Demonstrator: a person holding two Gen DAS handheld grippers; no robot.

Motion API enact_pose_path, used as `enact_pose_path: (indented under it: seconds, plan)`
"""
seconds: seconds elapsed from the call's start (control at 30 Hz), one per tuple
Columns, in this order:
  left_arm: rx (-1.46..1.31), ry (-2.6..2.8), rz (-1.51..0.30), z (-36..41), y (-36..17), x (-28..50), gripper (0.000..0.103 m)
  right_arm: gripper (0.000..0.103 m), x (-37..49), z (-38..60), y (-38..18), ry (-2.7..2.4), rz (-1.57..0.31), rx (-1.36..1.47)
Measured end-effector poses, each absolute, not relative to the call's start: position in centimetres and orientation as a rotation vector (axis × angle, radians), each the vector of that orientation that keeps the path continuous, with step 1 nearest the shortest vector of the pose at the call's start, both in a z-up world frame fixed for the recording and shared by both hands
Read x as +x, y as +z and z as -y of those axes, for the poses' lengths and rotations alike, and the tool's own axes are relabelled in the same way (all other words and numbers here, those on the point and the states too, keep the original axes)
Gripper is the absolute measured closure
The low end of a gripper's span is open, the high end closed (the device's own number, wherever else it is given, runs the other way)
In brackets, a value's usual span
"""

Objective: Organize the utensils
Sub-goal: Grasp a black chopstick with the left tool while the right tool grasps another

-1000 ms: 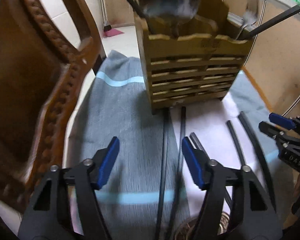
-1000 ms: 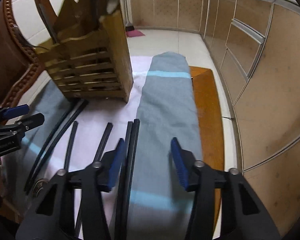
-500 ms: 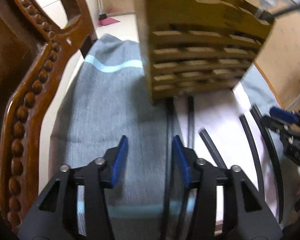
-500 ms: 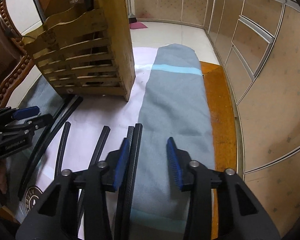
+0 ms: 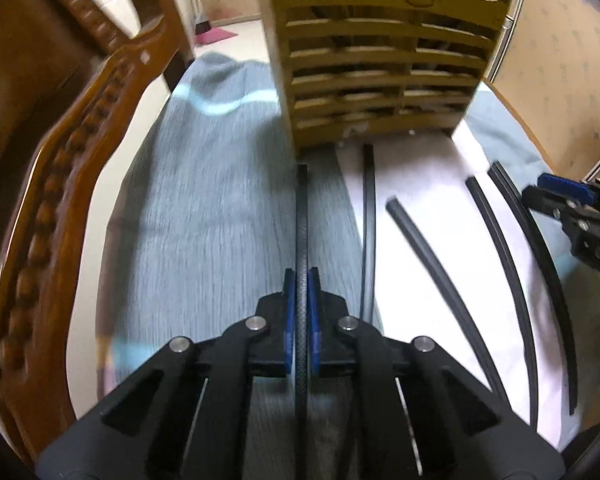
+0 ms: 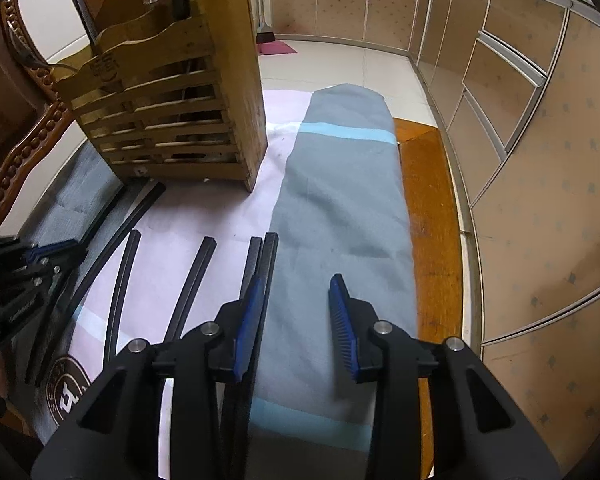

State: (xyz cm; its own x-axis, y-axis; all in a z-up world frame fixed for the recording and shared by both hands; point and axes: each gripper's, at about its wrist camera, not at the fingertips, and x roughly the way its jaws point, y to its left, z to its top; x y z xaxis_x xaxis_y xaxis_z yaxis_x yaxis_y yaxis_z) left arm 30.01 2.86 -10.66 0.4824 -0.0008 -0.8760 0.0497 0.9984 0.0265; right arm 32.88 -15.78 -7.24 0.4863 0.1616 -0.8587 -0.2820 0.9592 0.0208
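Chopstick, thin black carbon-weave (image 5: 301, 216), lower centre of left view: left tool (image 5: 301, 280) clamped on it. Slatted wooden utensil holder (image 5: 384, 68) upper centre. Right tool (image 6: 296, 300), lower centre of right view, part open, empty, over grey cloth (image 6: 340, 200).

From the right wrist we look down past our right gripper (image 6: 296, 312), whose blue pads stand apart over a grey towel (image 6: 340, 200), the left pad right against a pair of black chopsticks (image 6: 266, 264) lying at the towel's edge. More black chopsticks (image 6: 196, 280) lie spread on the pale cloth (image 6: 204, 212) in front of a slatted wooden utensil holder (image 6: 172, 120). At the left edge we see our left gripper (image 6: 24, 276), low over the cloth, too dark to read its jaws.
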Motion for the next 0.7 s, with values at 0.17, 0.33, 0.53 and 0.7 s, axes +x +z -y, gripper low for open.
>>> enact_pose_path:
  seconds: [0.17,0.33,0.53,0.7]
  plan:
    - [0.036,0.003,-1.101,-2.5,-10.6,26.6,0.097,0.066,32.5,15.7,-7.3,0.283,-1.035,-0.134]
    - [-0.07,0.003,-1.138,-3.3,-10.0,25.7,0.082,0.066,32.3,15.4,-7.2,0.275,-1.033,-0.166]
    - [-0.061,-0.003,-1.051,-3.1,-8.4,26.0,0.049,0.067,31.9,14.6,-7.3,0.274,-1.025,-0.209]
    - [-0.019,0.024,-1.063,-3.2,-8.6,28.3,0.049,0.067,31.8,14.5,-7.4,0.244,-1.026,-0.268]
